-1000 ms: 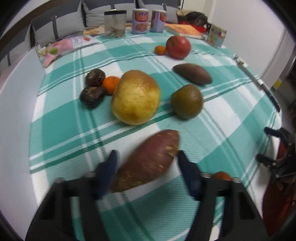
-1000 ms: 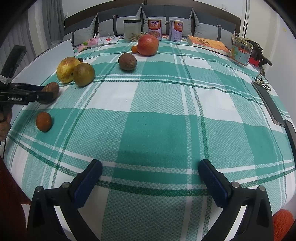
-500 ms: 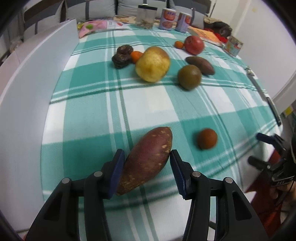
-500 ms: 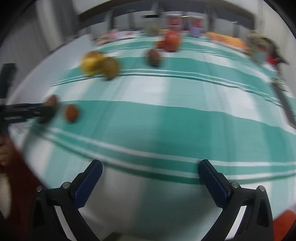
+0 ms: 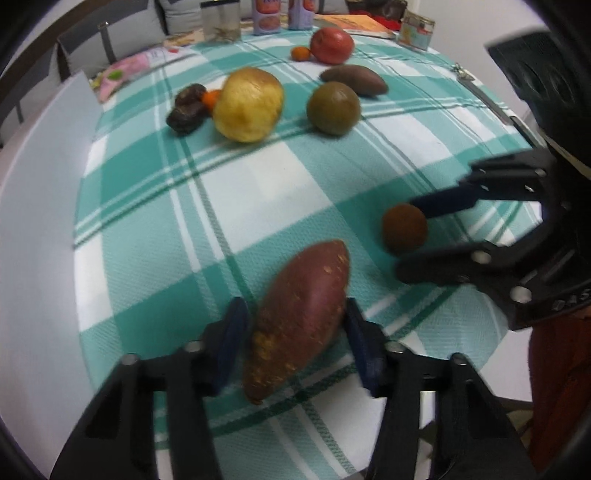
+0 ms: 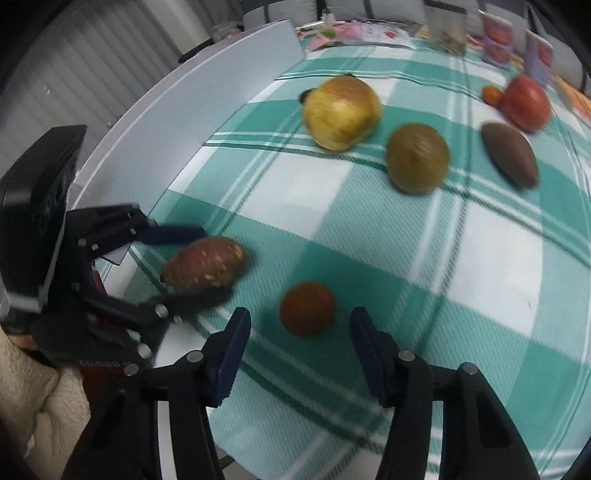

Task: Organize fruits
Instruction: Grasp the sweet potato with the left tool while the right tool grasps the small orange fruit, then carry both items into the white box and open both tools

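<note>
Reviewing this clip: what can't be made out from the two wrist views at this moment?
- Left tool on the sweet potato: contact with its pads unclear; motion blur, left wrist view.
- Right tool around the small brown fruit: fruit too blurred to identify.
- Cans: tops cut off by the frame edge, left wrist view.
- Dark fruits: hidden behind the yellow fruit, right wrist view.

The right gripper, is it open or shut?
Open. The right gripper has its fingers wide apart, with the small brown fruit sitting loose between them.
</note>
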Demonstrator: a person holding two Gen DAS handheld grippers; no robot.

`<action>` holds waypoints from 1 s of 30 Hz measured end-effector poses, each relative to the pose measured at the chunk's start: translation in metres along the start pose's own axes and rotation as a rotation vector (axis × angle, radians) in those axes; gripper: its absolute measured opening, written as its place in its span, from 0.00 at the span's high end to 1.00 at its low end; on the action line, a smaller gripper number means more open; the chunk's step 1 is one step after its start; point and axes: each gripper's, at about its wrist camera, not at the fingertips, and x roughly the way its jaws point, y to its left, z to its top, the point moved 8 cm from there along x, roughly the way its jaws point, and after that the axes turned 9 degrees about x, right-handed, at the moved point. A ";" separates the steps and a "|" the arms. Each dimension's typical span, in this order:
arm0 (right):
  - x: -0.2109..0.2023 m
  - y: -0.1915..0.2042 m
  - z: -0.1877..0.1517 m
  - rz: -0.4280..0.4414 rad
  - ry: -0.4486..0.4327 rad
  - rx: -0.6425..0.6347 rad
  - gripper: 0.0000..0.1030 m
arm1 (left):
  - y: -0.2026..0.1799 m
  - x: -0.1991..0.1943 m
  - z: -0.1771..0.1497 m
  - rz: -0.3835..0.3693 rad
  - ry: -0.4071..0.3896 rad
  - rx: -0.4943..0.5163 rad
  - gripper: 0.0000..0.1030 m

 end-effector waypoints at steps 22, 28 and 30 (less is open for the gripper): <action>-0.073 0.169 0.156 0.172 -0.151 -0.167 0.72 | 0.189 -0.200 -0.015 0.054 -0.430 -0.651 0.59; -0.016 0.237 0.193 0.248 -0.036 -0.107 0.71 | 0.251 -0.188 -0.064 0.204 -0.346 -0.760 0.59; 0.011 0.252 0.198 0.253 0.012 -0.093 0.71 | 0.266 -0.167 -0.087 0.238 -0.256 -0.797 0.58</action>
